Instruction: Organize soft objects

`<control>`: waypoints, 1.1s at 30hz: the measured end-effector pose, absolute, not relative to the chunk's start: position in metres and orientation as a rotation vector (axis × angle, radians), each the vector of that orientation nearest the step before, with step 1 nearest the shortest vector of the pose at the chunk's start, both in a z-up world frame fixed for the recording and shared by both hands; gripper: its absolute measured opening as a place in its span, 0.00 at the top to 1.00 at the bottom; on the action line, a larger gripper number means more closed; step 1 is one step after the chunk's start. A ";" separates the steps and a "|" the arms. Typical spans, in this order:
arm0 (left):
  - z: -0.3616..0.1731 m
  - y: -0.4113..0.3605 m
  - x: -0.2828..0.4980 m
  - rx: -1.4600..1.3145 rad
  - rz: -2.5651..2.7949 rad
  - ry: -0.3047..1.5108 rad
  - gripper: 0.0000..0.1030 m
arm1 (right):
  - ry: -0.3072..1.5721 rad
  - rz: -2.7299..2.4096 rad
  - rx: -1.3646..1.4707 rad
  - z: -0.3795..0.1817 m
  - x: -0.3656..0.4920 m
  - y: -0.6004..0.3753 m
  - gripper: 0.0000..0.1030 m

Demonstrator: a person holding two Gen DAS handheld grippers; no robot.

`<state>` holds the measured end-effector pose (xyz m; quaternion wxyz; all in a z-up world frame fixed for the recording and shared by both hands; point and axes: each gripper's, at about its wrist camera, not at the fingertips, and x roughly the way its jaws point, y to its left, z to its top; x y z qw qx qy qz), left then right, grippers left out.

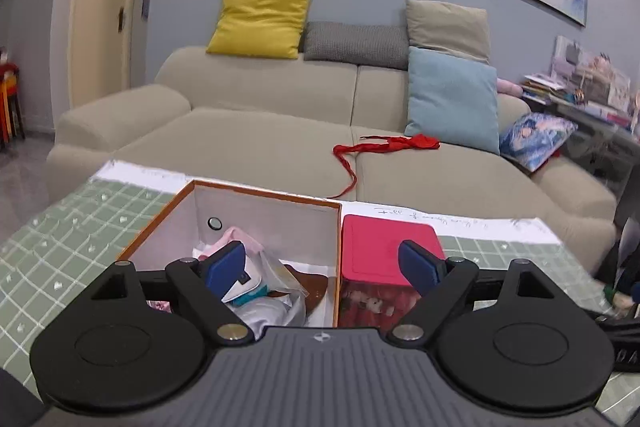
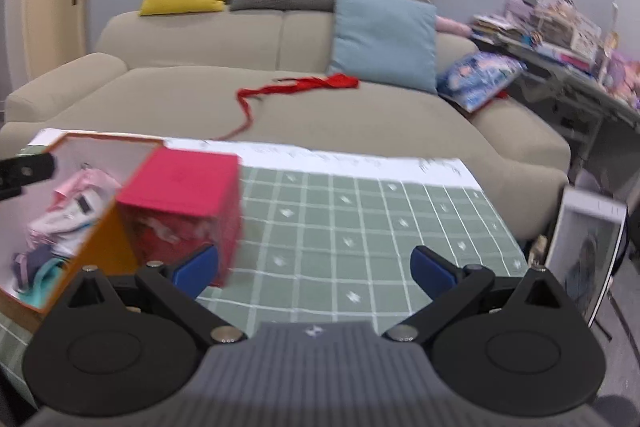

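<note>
An open orange box (image 1: 256,193) with white inner walls stands on the green checked table (image 1: 60,227); it holds several soft items, pink, white and teal (image 1: 256,283). It also shows in the right wrist view (image 2: 100,239). A red box (image 1: 386,241) with a see-through front stands against its right side; it shows in the right wrist view too (image 2: 180,187). A red ribbon-like cloth (image 1: 384,145) lies on the sofa seat. My left gripper (image 1: 324,265) is open and empty above the two boxes. My right gripper (image 2: 314,267) is open and empty over the table, right of the red box.
A beige sofa (image 1: 240,131) stands behind the table with yellow (image 1: 260,21), grey, tan and light blue (image 1: 452,99) cushions and a printed pillow (image 1: 536,139). A cluttered side table (image 2: 560,39) stands at the right. A framed picture (image 2: 588,247) leans by the table's right edge.
</note>
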<state>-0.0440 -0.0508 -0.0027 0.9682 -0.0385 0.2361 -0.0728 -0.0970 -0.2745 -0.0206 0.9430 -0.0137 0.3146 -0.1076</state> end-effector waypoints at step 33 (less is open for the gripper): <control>-0.029 -0.081 -0.057 0.103 -0.168 0.506 0.02 | 0.622 -0.239 -0.009 -0.023 -0.103 -0.278 0.03</control>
